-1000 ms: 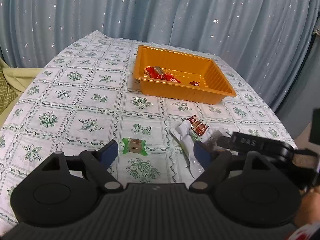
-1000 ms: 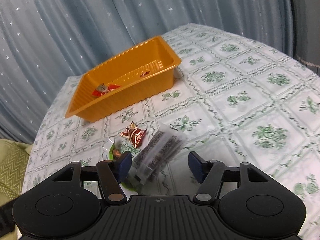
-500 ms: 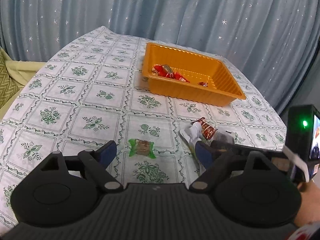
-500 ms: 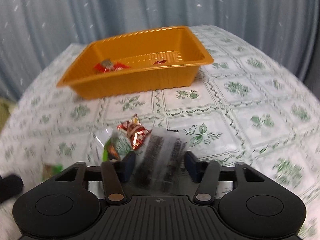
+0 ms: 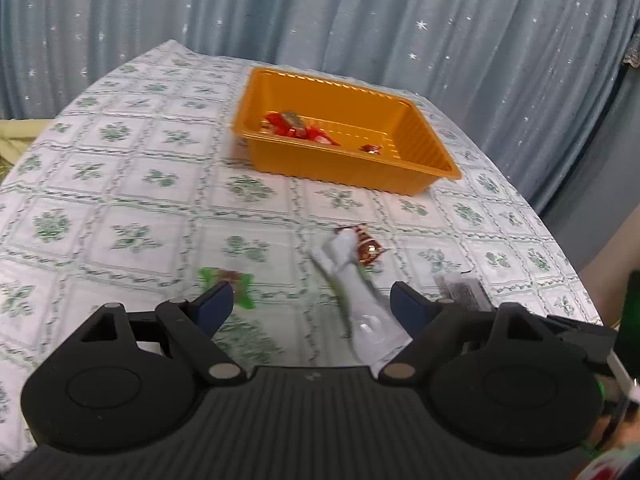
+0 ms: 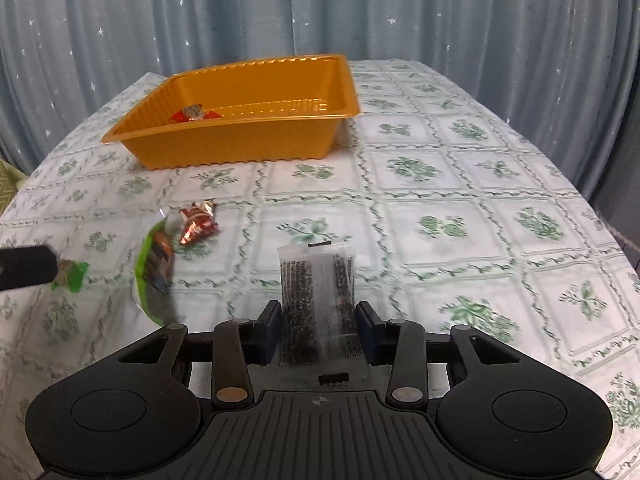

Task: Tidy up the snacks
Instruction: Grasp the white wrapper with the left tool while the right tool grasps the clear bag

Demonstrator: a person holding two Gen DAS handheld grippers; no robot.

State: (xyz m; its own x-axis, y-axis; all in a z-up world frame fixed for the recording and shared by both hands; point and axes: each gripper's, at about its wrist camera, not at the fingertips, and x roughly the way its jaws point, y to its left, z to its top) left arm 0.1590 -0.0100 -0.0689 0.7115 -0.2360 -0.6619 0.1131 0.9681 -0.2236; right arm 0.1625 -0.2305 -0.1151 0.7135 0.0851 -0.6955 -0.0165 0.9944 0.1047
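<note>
The right gripper [image 6: 318, 334] is closing on a clear packet of dark seeds [image 6: 318, 300] near the table's front edge, pads beside its 2 sides, while the left gripper [image 5: 312, 306] stands spread over a white wrapper [image 5: 360, 300], with the orange tray [image 6: 240, 120] toward the far edge.

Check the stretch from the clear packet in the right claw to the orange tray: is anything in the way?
Nothing visible blocks it. The right claw is closing around the clear packet; bare tablecloth lies between it and the orange tray. The red candy and green-edged packet lie off to the left.
</note>
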